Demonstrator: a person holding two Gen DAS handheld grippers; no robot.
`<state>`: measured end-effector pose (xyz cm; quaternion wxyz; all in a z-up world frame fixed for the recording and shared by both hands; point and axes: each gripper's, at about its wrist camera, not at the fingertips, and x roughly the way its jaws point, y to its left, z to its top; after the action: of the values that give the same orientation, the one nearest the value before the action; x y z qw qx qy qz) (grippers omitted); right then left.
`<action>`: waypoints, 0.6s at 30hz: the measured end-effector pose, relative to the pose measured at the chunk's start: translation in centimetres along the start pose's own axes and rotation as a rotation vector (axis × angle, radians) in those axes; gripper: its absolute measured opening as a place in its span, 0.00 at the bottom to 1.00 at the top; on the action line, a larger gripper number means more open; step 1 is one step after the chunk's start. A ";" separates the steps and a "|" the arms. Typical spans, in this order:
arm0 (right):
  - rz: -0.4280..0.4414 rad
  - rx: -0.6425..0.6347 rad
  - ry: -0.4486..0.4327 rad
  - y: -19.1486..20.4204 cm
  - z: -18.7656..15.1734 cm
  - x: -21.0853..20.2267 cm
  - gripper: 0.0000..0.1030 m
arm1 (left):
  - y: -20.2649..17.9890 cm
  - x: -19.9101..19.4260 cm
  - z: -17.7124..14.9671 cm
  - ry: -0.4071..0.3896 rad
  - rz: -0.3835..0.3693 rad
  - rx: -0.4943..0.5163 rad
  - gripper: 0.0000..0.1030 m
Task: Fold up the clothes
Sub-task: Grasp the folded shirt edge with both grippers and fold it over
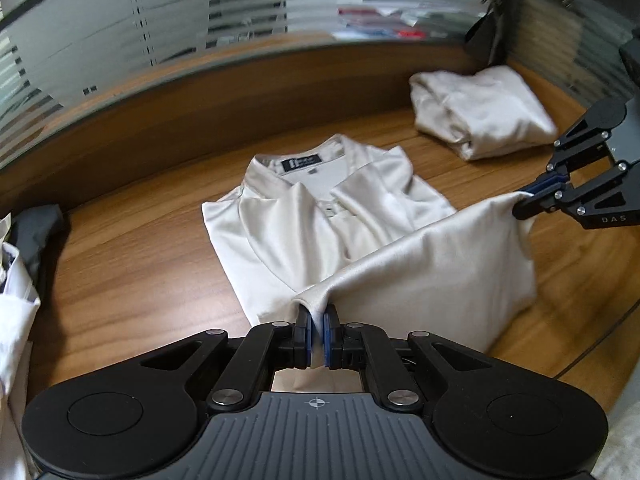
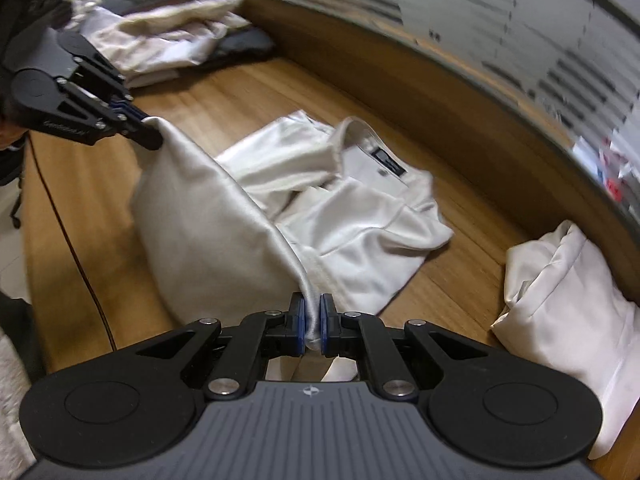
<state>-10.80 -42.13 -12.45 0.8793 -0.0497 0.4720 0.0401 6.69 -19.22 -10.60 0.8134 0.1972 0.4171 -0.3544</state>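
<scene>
A long wooden table point(image 1: 132, 248) runs beneath a curved wall of frosted striped glass point(image 1: 120, 40) and bears everything else. In the middle of it lies the cream polo shirt point(image 1: 320, 220), collar toward the glass, its dark neck label point(image 1: 302, 165) facing up and its upper half flat on the wood. Its lower half is lifted off the table and doubled up toward the collar, the hem stretched as a taut edge between the two grippers.

A folded cream garment point(image 1: 480, 112) sits apart, near the glass on the right in the left wrist view. A loose pile of pale and dark clothes point(image 2: 168, 44) lies at the table's far left end in the right wrist view.

The left gripper point(image 1: 317, 336) has its jaws nearly together, the blue pads point(image 1: 307, 334) pinching one bottom corner of the shirt; a thin fold of fabric fills the gap. The right gripper point(image 2: 311, 328) is likewise clamped, its pads pressing the other bottom corner, with cloth bunched between and below them. Each gripper shows in the other's view, nipping the raised hem at its end.

A thin dark cable point(image 2: 72, 248) trails across the wood beside the shirt.
</scene>
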 end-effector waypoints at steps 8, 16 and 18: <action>-0.006 0.020 0.100 -1.9 1.1 7.3 0.08 | 1.1 6.3 0.7 0.110 0.019 0.038 0.08; 0.014 0.029 0.124 -2.5 0.2 10.1 0.19 | 1.1 8.7 0.0 0.110 0.078 0.029 0.25; 0.014 0.056 0.115 -2.9 0.1 9.8 0.23 | 1.7 8.1 -0.1 0.077 0.083 -0.010 0.26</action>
<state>-4.93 -44.72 -20.43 0.8516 -0.0240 0.5229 0.0301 11.13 -21.36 -17.24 0.8118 0.2236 0.4412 -0.3103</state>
